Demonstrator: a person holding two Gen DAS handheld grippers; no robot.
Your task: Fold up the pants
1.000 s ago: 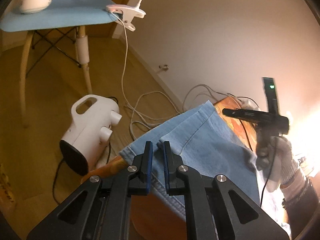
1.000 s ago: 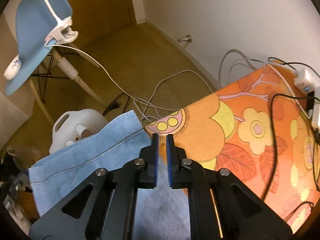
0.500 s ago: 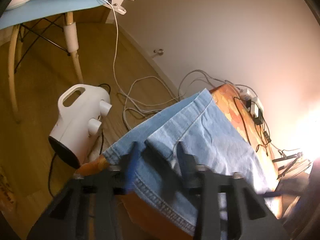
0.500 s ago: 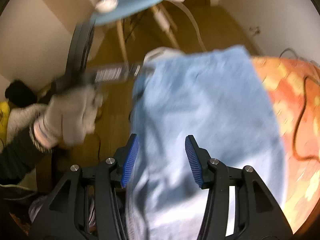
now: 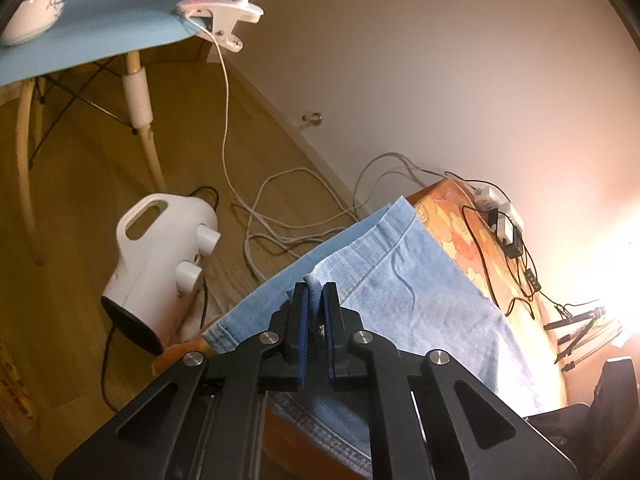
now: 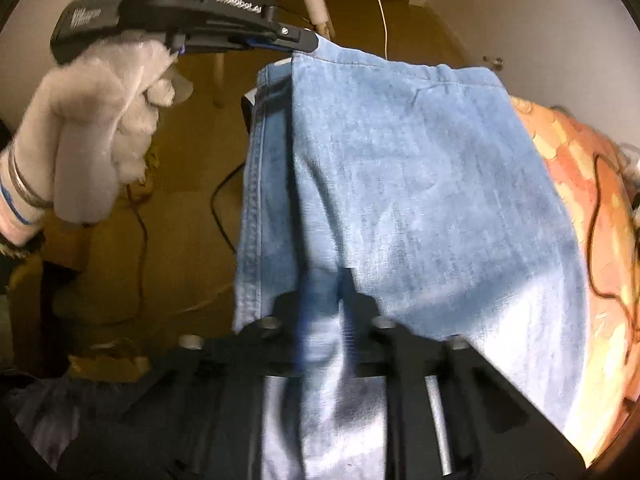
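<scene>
- The pants, light-blue denim, lay folded on the tabletop, which carried an orange floral cover; one folded edge overhung the tabletop's side above the floor.
- The left hand-held gripper was closed on a small pinch of denim at the far corner of the upper layer; the fabric stood up between its 2 blue pads.
- The right hand-held gripper had just been closing; a raised ridge of denim at the near edge of the pants sat clamped between its blurred fingers.
- In the right wrist view, the left hand-held gripper, held by a white-gloved hand, met the far corner of the pants.
- A white appliance and loose cables lay on the floor beside the tabletop.
</scene>
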